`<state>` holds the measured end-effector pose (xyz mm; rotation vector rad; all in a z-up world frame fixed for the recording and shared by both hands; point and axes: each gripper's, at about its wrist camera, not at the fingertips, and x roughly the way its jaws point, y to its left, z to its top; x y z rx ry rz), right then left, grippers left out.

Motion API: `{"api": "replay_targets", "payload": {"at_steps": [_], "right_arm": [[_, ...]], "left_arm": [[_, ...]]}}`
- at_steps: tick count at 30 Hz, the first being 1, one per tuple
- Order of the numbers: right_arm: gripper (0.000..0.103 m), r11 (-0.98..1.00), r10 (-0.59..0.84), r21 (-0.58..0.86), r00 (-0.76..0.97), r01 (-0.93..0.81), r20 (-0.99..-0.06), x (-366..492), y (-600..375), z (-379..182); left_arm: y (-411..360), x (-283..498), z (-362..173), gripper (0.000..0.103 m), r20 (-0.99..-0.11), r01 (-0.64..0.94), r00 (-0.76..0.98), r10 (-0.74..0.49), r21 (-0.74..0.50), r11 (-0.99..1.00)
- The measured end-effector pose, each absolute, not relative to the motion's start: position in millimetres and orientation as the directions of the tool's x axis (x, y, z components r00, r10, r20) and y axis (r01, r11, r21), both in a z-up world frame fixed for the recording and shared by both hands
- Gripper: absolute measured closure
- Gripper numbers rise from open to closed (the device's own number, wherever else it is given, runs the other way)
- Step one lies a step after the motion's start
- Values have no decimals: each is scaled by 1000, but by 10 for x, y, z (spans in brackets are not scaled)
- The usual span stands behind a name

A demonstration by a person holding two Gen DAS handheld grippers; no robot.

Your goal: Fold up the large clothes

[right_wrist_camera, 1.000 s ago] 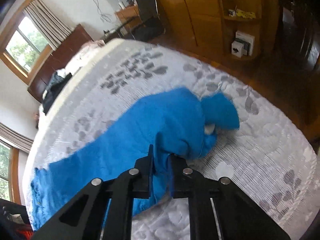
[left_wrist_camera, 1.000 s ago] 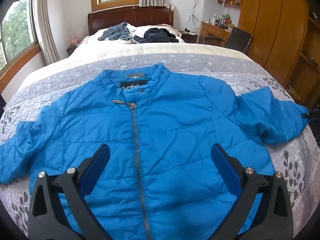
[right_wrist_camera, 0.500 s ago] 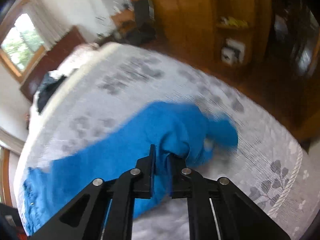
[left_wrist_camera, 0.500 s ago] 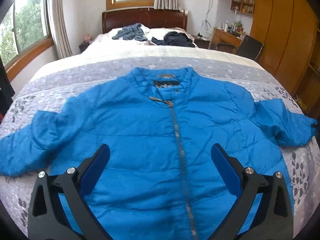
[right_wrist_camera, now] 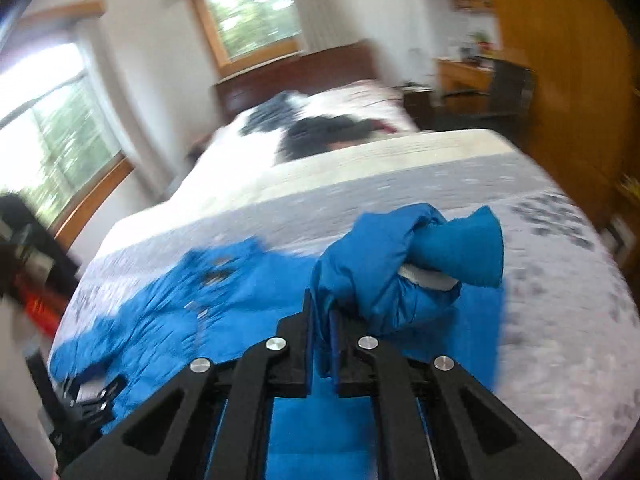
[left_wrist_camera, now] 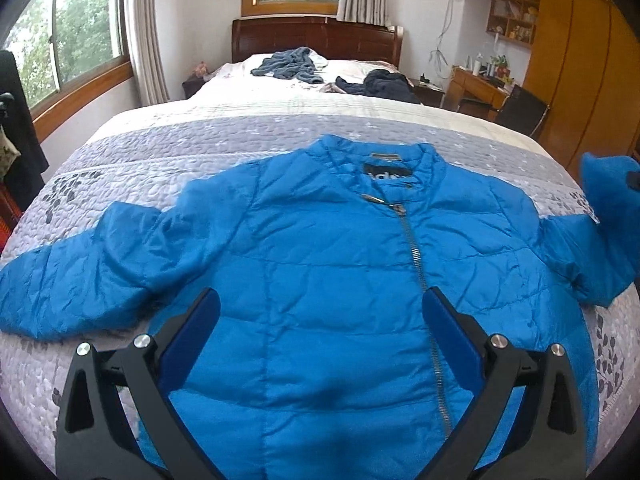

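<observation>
The blue puffer jacket (left_wrist_camera: pixel 320 264) lies face-up and zipped on the grey quilted bedspread (left_wrist_camera: pixel 168 152), collar toward the headboard (left_wrist_camera: pixel 316 36).

The right gripper (right_wrist_camera: pixel 320 320) is clamped on the right sleeve (right_wrist_camera: pixel 404 264), jaws nearly closed with fabric pinched between them. One second ago this sleeve rested on the bedspread; it is now raised clear and bunched above the jacket body, the cuff hanging forward. This indicates the sleeve fold-in is under way.

The left gripper (left_wrist_camera: pixel 320 312) hovers over the jacket's lower front, fingers spread wide, holding nothing. The left sleeve (left_wrist_camera: pixel 76 272) remains extended flat, not yet folded.
</observation>
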<state>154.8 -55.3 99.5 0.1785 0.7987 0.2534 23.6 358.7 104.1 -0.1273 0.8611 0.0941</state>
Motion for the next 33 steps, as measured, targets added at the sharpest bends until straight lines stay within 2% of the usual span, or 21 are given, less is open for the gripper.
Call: {"api": "replay_targets", "payload": {"at_steps": [5, 13, 17, 19, 22, 28, 31, 33], "right_arm": [[98, 925, 374, 244, 574, -292, -728, 1580, 226, 674], [99, 871, 414, 234, 388, -432, -824, 1508, 1005, 55], [83, 831, 441, 252, 310, -497, -842, 1358, 1039, -33], [82, 816, 464, 246, 337, -524, -819, 1237, 937, 111], [73, 853, 444, 213, 449, -476, -776, 1169, 630, 393], [69, 942, 333, 227, 627, -247, -704, 1302, -234, 742], [63, 946, 322, 262, 667, -192, -672, 1346, -528, 759], [63, 941, 328, 290, 668, -172, -668, 1413, -640, 695]], "left_arm": [[3773, 233, 1049, 3, -761, -163, 648, 48, -76, 984], [3940, 262, 989, 3, -770, -194, 635, 54, -91, 977], [3949, 297, 961, 3, -778, -190, 627, 50, -90, 978], [3915, 335, 960, 3, -782, -179, 622, 36, -97, 979], [3774, 429, 957, 3, -793, -139, 610, -10, -119, 983], [3276, 870, 853, 3, -829, -40, 546, -119, -168, 985], [3054, 1119, 729, 3, -856, -14, 499, -135, -163, 986], [2939, 1250, 634, 4, -875, -21, 466, -127, -155, 988]]}}
